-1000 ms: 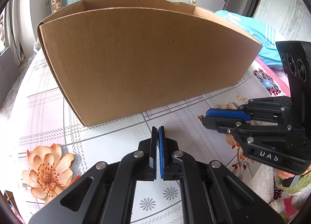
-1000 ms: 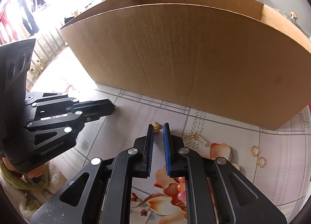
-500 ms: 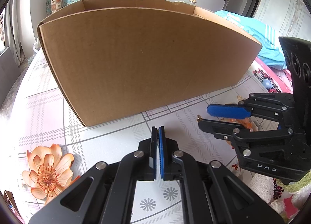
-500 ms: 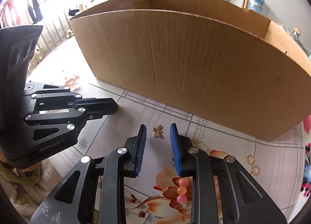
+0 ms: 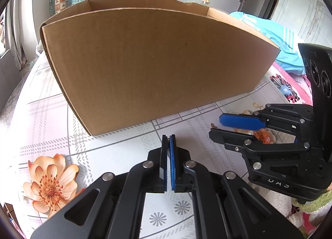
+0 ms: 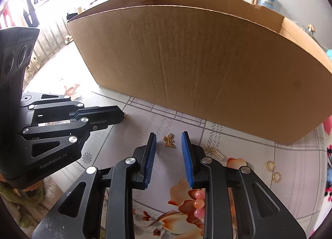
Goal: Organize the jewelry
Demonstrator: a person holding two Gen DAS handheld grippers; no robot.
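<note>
1. Right gripper (image 6: pixel 168 157): fingers wide apart, nothing held. The butterfly charm (image 6: pixel 169 140) lies flat on the surface between the tips, just in front of the cardboard box (image 6: pixel 197 68).
2. Left gripper (image 5: pixel 169 162): fingers pressed together. The right wrist view shows a small gold piece (image 6: pixel 125 116) sticking out at its tip, likely pinched there; too small to identify.
3. Handling: the charm looks like thin stamped metal, so light, stiff, flat and slippery on the glossy floral cloth. Best hold is probably across the wings from either side, fingers low to the surface. Risk: it skates away or flips as they close.
4. Only the right view shows the loose items: a gold spring-like piece (image 6: pixel 214 151) just right of the fingers, two gold rings (image 6: pixel 273 170) further right, and pink beads (image 6: pixel 198 202) near the viewer.
5. Only the left view shows how far the right fingers are spread from the side, and the empty surface left of the box. Box interior is hidden in both.
</note>
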